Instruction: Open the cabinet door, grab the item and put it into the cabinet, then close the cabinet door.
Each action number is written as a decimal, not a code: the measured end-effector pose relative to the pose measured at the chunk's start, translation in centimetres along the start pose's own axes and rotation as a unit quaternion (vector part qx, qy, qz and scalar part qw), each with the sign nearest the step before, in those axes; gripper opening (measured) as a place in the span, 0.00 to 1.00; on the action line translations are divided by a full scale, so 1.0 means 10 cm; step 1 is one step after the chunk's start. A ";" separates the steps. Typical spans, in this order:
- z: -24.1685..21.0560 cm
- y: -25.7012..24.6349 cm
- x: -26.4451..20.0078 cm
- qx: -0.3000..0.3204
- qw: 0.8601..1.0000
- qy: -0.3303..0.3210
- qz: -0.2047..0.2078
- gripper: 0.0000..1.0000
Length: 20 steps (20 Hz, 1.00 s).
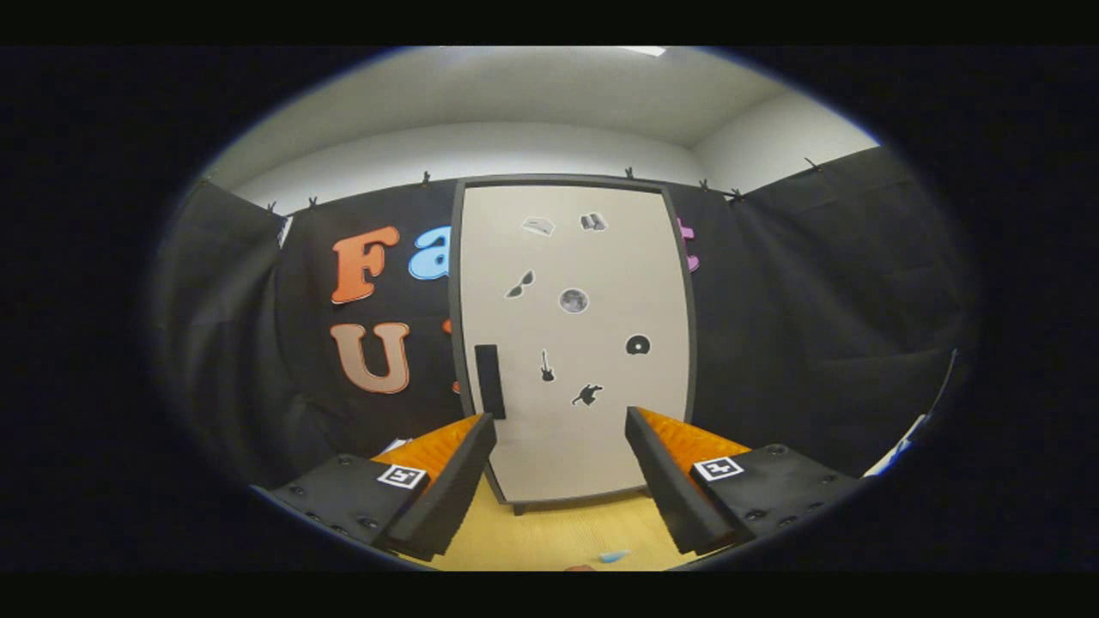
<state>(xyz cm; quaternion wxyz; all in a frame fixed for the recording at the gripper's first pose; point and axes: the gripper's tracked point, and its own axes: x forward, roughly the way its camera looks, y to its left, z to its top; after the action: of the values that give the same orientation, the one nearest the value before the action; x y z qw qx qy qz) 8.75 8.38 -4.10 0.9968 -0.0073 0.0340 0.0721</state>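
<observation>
Your tool [560, 421] faces the closed cabinet door [573, 343], fingers spread apart and gripping nothing.
The black handle [489, 381] sits by the door's left edge, just above your left finger [446, 485]; bare table [558, 536] lies between the fingers, a small blue item [614, 556] near them.

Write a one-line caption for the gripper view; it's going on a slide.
Open gripper faces the closed cabinet door, its black handle just beyond the left finger.
</observation>
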 end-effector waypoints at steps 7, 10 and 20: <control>-0.10 0.41 0.74 -0.017 0.999 0.004 0.028 0.98; -0.18 0.58 1.02 -0.020 0.999 0.015 0.036 0.98; -0.44 0.73 1.83 -0.036 0.998 0.046 0.039 0.91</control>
<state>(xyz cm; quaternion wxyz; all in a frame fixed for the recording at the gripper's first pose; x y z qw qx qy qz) 25.44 18.10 -9.86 0.9897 -0.0449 0.0774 0.1117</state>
